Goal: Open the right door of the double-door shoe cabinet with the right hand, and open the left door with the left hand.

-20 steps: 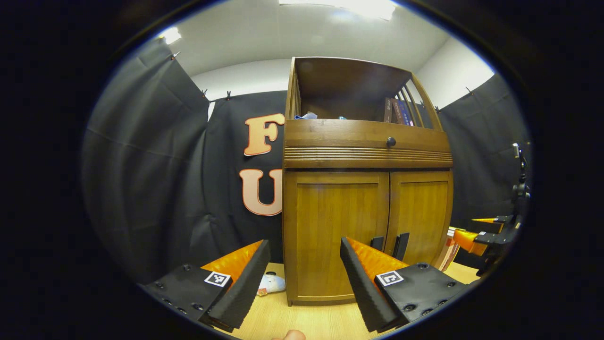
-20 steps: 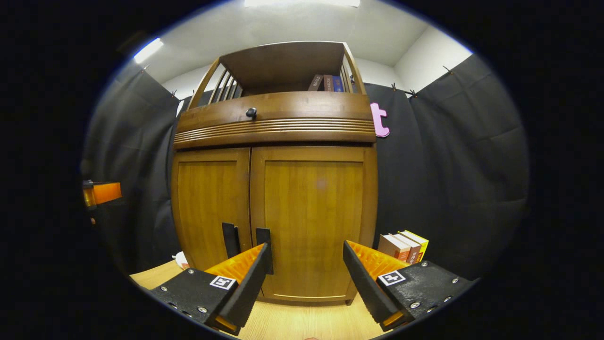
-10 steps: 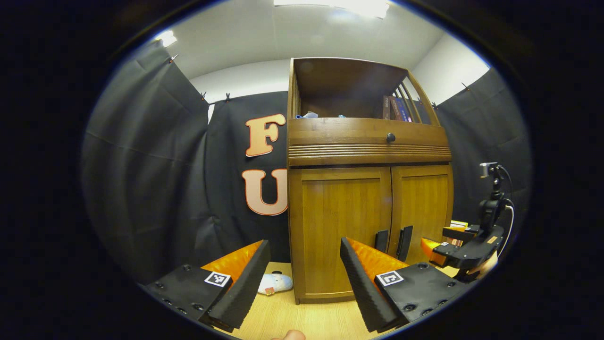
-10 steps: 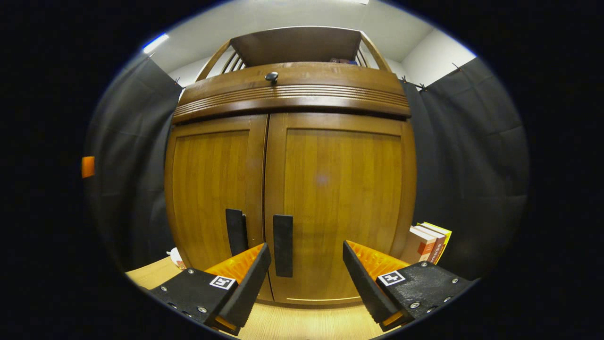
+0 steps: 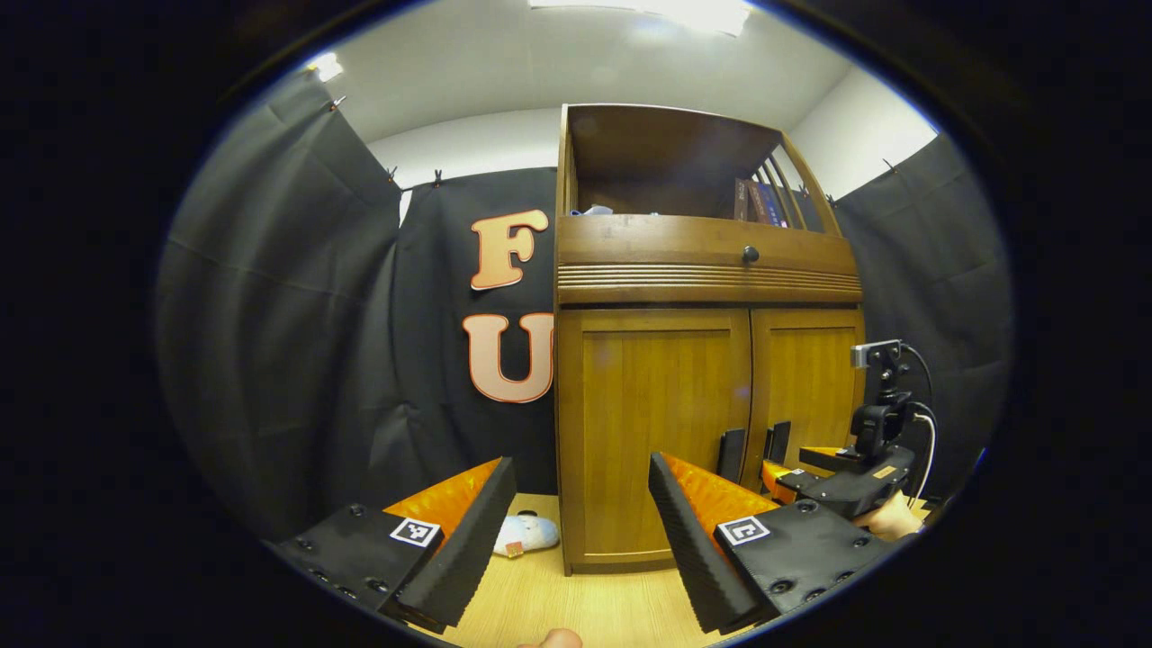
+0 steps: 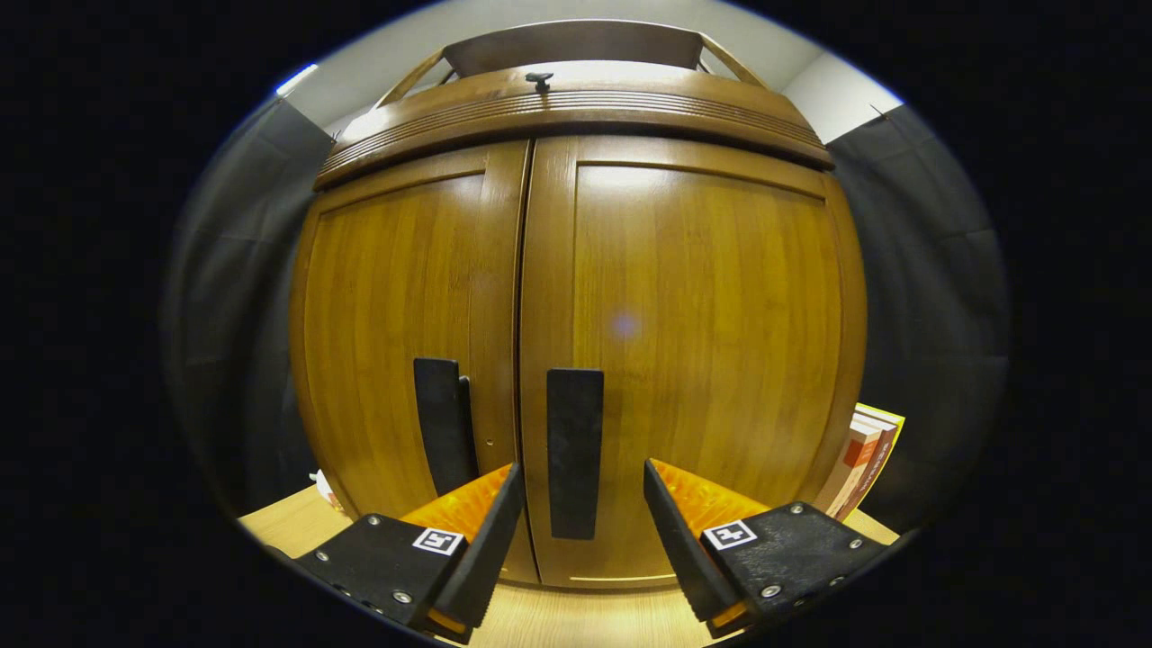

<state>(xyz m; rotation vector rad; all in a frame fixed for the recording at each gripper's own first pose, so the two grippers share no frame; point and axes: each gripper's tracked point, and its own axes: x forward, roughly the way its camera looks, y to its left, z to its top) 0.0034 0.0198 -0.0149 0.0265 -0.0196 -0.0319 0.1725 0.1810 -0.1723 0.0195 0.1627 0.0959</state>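
The step in hand looks like the approach to the first door: the right hand-held gripper (image 6: 576, 504) is lined up on the right door's handle (image 6: 575, 450), a dark upright bar near the inner edge of the right door (image 6: 702, 360). In the right gripper view that handle stands between the two spread fingers (image 6: 490, 531), just ahead of their tips, and nothing is gripped; whether a finger already touches the bar cannot be told. Both doors of the shoe cabinet (image 5: 702, 270) lie flat and closed, with only a thin seam between them.

The left door's handle (image 6: 441, 432) sits just beside the right one, across the seam, on the left door (image 6: 396, 342).

As a judgement, the next move calls for easing forward a little so the bar sits well between the fingers, closing on it, then drawing back along an arc about the hinge at the outer edge. Pulling straight out would fight the hinge.

The left hand-held gripper (image 5: 580, 517) hangs well apart from the cabinet, wide open and empty, aimed at the lower left side of the left door (image 5: 657, 423). From there the right hand-held gripper (image 5: 814, 468) shows close to the handles, with a hand (image 5: 886, 517) behind it. A small soft toy (image 5: 526, 533) lies on the counter (image 5: 585, 603) by the cabinet's left foot, and some books (image 6: 864, 459) lean at its right side
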